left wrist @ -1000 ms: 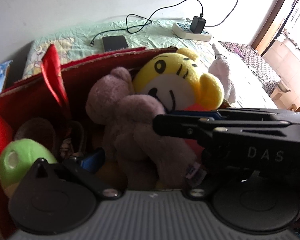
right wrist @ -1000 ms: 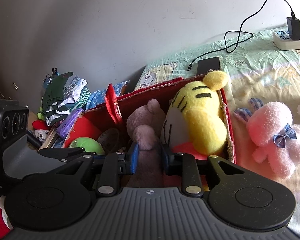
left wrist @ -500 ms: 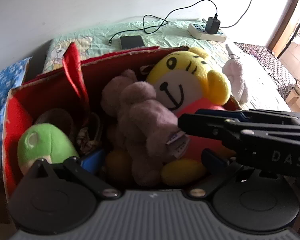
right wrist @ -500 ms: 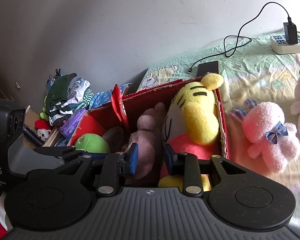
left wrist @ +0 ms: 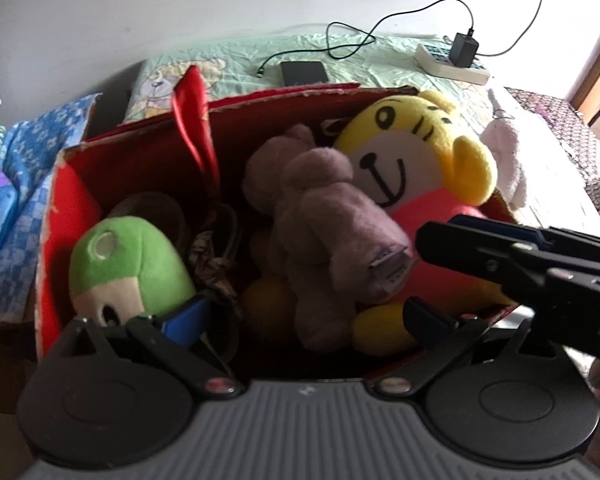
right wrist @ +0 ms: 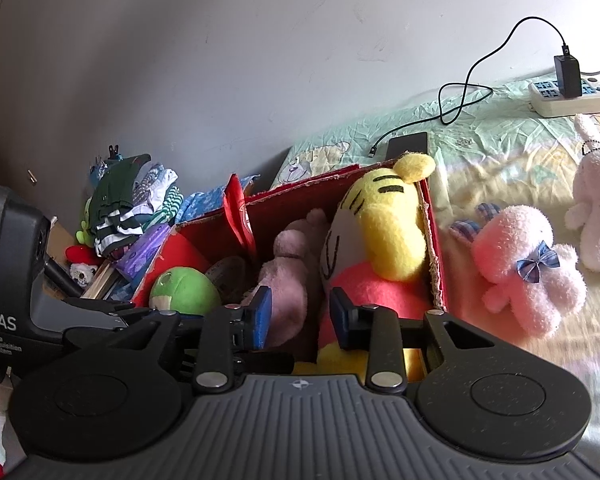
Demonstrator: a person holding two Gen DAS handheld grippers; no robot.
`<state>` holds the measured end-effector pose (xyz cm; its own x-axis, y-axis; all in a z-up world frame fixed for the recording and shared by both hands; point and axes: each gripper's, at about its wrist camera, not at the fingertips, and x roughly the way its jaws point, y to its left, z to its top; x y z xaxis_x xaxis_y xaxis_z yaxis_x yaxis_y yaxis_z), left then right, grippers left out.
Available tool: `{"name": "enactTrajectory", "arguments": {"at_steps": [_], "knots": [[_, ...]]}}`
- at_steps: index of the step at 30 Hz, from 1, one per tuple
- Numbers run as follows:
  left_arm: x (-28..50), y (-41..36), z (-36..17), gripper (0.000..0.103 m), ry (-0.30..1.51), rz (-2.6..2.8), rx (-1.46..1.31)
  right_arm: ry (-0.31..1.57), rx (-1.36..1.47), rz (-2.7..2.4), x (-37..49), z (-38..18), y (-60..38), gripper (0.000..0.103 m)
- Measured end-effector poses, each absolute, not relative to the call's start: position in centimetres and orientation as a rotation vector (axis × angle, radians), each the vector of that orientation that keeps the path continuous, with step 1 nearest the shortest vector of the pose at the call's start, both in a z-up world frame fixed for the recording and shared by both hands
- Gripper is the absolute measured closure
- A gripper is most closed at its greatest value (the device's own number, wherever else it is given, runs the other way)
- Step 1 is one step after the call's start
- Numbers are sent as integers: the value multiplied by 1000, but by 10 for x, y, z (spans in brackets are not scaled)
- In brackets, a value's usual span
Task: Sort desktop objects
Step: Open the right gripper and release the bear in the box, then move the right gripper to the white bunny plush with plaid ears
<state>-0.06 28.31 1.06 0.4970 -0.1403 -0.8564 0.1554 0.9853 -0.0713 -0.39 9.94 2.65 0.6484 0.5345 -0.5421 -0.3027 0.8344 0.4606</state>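
Just ahead of the right gripper [right wrist: 300, 316] the mauve plush bear [right wrist: 290, 280] lies in the red cardboard box [right wrist: 434, 248], its lower body in the gap between the blue pads, which have just been opening and stand apart without pressing it. To that gripper's right, still in the box, leans the yellow tiger plush [right wrist: 384, 232] in a red shirt; to its left sits the green frog plush [right wrist: 184, 290]. The left gripper [left wrist: 306, 316] hangs over the same box with its jaws wide apart and empty, the bear's sewn label [left wrist: 388, 266] just ahead and the other tool, lettered "DAS", crossing at its right. Beyond the box to the right lie a pink bunny plush [right wrist: 528, 268] with a blue bow and a white plush [right wrist: 598, 200]. Farthest off are a dark phone [right wrist: 408, 144], a power strip [right wrist: 568, 98] with a black charger, and folded clothes [right wrist: 132, 204] at far left.
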Motion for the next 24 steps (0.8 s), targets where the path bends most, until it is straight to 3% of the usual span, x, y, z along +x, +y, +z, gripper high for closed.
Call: {"name": "enactTrajectory", "arguments": {"at_steps": [24], "knots": [[-14, 257, 39, 1, 1005, 2, 138, 692, 391, 542, -18, 40, 79, 66]]}}
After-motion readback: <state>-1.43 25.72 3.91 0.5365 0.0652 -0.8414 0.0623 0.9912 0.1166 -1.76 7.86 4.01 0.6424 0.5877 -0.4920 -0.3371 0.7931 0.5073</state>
